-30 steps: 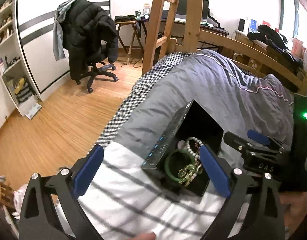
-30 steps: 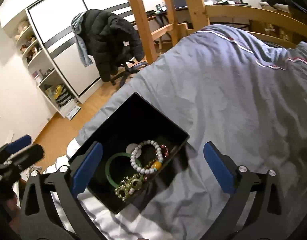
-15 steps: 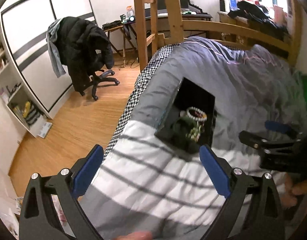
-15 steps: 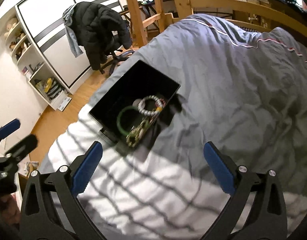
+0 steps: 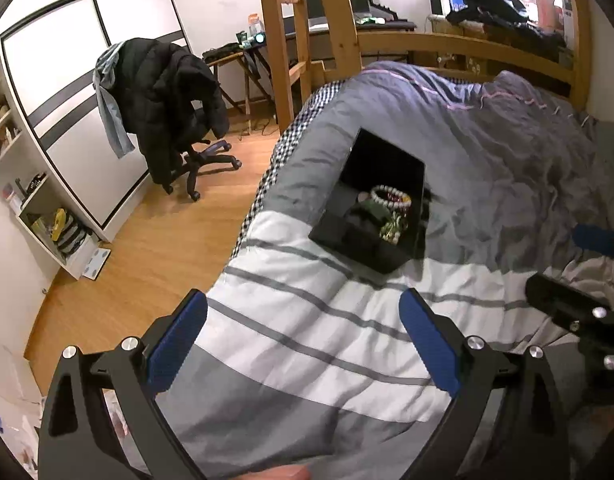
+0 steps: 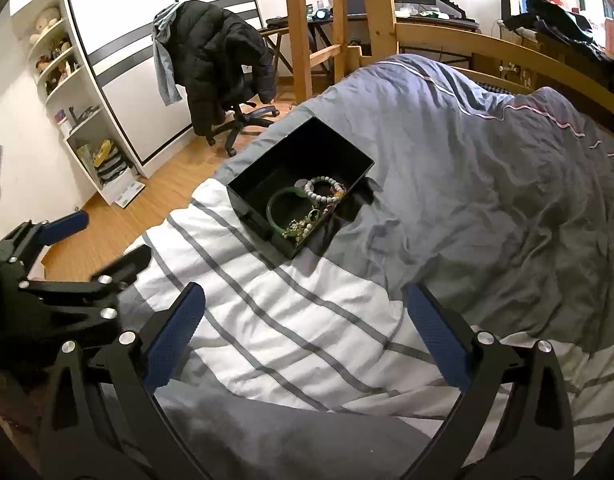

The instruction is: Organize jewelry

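Right wrist view: the right gripper (image 6: 305, 334) is seen nearest, its blue pads (image 6: 437, 340) spread wide with nothing between them, above a striped white quilt (image 6: 291, 320). The left gripper (image 5: 303, 340) is likewise held wide and empty over the same quilt. Farther on, a black box (image 6: 263, 222) is set on the grey cover (image 6: 467, 168), well apart from both grippers. A green bangle (image 6: 275, 204), a white bead bracelet (image 6: 322, 190) and gold pieces (image 6: 301, 226) are piled in its near corner. Beyond, a chair (image 6: 227, 76) draped with a jacket is seen.

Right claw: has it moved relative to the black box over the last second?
Yes. The right claw has backed away from the box, now over the striped white bedding.
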`<state>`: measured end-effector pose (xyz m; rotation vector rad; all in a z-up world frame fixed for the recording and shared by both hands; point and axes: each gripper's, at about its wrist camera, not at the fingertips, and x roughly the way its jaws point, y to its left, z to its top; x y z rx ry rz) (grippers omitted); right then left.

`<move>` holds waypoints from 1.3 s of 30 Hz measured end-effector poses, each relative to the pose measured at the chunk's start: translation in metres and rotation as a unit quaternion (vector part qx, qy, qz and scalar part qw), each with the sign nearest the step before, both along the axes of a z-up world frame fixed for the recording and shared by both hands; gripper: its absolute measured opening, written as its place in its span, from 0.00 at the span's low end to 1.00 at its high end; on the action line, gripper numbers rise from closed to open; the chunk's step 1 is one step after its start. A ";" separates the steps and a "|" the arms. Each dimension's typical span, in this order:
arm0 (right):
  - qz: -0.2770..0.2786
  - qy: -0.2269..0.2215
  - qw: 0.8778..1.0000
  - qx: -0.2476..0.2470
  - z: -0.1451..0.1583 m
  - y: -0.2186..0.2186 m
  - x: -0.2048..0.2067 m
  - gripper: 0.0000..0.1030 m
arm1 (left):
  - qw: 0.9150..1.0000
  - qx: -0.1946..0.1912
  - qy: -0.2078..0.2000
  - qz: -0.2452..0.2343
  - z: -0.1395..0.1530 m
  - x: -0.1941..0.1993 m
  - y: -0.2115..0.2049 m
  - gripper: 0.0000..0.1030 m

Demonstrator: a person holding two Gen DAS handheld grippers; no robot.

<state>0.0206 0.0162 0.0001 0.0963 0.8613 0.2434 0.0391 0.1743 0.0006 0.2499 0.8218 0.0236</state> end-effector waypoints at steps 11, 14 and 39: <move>0.000 0.006 1.000 -0.001 -0.007 0.004 0.002 0.97 | 1.000 -0.001 0.011 0.012 -0.018 0.006 0.006 0.92; -0.002 0.008 1.000 0.000 -0.009 0.003 0.003 0.97 | 1.000 -0.002 0.009 0.011 -0.017 0.006 0.007 0.92; -0.001 0.009 1.000 0.010 -0.009 0.009 0.003 0.97 | 1.000 0.000 0.009 0.006 -0.016 0.003 0.002 0.92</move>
